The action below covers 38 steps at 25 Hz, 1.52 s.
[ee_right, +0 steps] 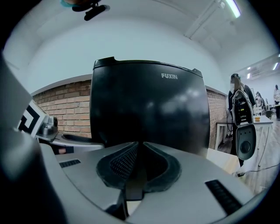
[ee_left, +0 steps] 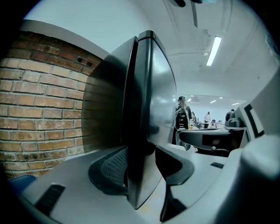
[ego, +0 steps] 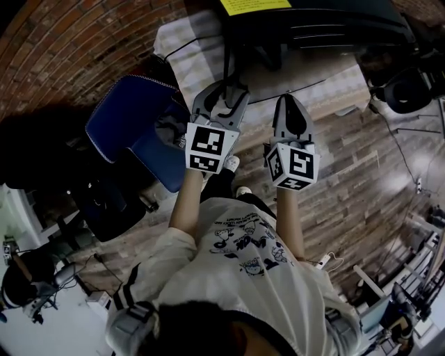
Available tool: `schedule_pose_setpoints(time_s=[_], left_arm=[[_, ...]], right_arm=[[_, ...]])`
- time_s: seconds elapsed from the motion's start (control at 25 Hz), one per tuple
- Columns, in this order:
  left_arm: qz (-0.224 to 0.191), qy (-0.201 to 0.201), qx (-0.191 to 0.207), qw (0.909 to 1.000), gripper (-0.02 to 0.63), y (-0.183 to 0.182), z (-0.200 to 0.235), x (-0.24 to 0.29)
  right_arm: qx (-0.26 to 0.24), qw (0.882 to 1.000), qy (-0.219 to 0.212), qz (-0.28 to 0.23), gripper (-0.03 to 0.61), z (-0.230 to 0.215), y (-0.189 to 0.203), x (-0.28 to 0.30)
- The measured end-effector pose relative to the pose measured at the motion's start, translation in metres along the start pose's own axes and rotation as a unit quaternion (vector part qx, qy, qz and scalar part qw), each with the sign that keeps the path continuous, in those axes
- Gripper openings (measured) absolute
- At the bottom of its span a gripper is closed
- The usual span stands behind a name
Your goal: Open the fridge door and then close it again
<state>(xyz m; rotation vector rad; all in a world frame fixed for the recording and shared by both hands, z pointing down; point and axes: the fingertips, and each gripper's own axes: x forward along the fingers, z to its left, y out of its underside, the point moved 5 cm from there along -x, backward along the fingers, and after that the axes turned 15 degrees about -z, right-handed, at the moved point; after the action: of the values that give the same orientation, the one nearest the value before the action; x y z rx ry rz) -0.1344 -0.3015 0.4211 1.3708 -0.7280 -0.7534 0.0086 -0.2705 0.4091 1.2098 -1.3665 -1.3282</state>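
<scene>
A rough red brick wall (ee_left: 39,109) runs behind the scene, and worn wooden planks make up the floor (ego: 348,167). The fridge (ego: 327,31) is a tall, glossy black box with rounded top corners. It stands on a bench (ego: 191,62) covered in pale checked cloth, straight ahead of the person. A yellow sticker (ego: 254,5) lies on its top. A blue padded chair (ego: 132,125) with a curved seat sits to the left of the bench, near the wall.

The fridge door (ee_right: 148,109) is a smooth, slightly bulging panel that mirrors the room lights. A thin seam separates it from the darker cabinet side.

The left gripper (ego: 224,90), grey moulded plastic, reaches the fridge's left front corner. Its jaws stand part-way open around the upright edge of the door, which fills the gap between them. One mesh-textured dark pad (ee_left: 111,168) lies against the cabinet-side face and the other jaw against the glossy front.

The right gripper (ego: 290,99) points at the door's front without touching it. Its jaws are pressed together with nothing between them, their ribbed pads (ee_right: 122,164) meeting along a thin line.

Each gripper carries a white cube with black square markers. Small pale lettering (ee_right: 169,76) sits near the door's upper right.
</scene>
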Motion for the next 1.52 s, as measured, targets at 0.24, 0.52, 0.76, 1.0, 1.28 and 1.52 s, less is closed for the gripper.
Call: schedule_pose_setpoints(time_s=[0.24,0.52,0.76,1.0,1.28,1.52], left_arm=[[0.003,0.007,-0.003,1.0000,0.199,0.000,-0.001,-0.001],[0.005,0.003,0.001,1.0000,0.193,-0.001,0.000,0.000],[0.016,-0.002,0.001,0.9999,0.192,-0.002,-0.004,0.000],[0.017,-0.024,0.001,0.9996,0.193,-0.001,-0.006,-0.001],[0.015,-0.023,-0.001,0.9996,0.187,0.000,-0.031,-0.014],[0.012,-0.022,-0.002,0.9997,0.175,0.003,-0.073,-0.036]], right_arm=[[0.000,1.000,0.015,0.003,0.048,-0.002,0.005,-0.002],[-0.001,1.000,0.012,0.005,0.048,-0.001,0.006,-0.006],[0.005,1.000,0.000,0.001,0.048,-0.003,0.003,-0.016],[0.003,1.000,-0.013,-0.002,0.048,-0.010,-0.001,-0.028],[0.002,1.000,-0.023,-0.007,0.048,-0.025,-0.009,-0.041],[0.006,0.999,-0.032,-0.012,0.048,-0.031,-0.015,-0.066]])
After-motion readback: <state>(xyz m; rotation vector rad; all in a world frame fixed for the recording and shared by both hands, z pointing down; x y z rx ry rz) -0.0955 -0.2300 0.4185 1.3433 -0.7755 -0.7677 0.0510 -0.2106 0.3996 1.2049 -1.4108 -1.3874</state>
